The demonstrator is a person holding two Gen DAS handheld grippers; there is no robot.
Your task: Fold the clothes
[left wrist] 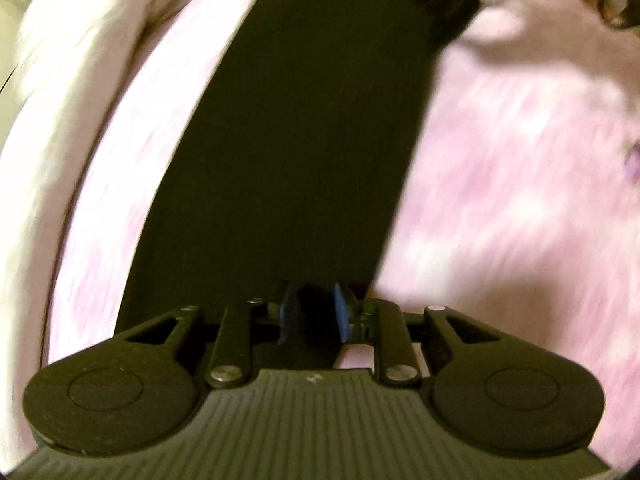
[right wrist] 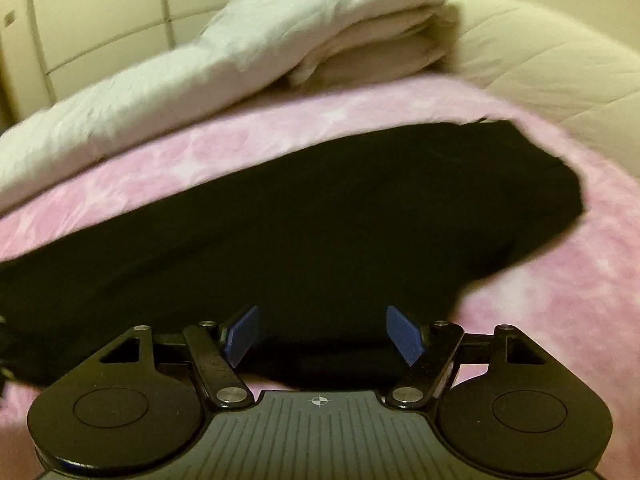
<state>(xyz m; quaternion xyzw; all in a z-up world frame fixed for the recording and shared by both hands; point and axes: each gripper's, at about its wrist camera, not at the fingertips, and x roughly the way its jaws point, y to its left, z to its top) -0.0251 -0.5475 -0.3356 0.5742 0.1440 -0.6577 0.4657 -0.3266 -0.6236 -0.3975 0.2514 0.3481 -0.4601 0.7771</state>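
Writing/labels: none legible; small crosshair mark (right wrist: 319, 401) on right claw's ribbed grey housing.
Garment: black garment (right wrist: 320, 220), plain dark cloth, matte, no print visible; laid long and flat across pink blanket, one end rounded/folded.
Surface: pink blanket (right wrist: 560, 280), fuzzy, mottled pink-white; on a bed.
Bedding: white duvet (right wrist: 280, 28), folded in layers, crinkled, behind the blanket; quilted cream mattress (right wrist: 540, 60) beside it.
Left claw (left wrist: 316, 316): blue ribbed pads close together, clenched on the garment's near edge; view motion-blurred.
Right claw (right wrist: 323, 334): pads spread wide, released, nothing between them; over garment's near edge.
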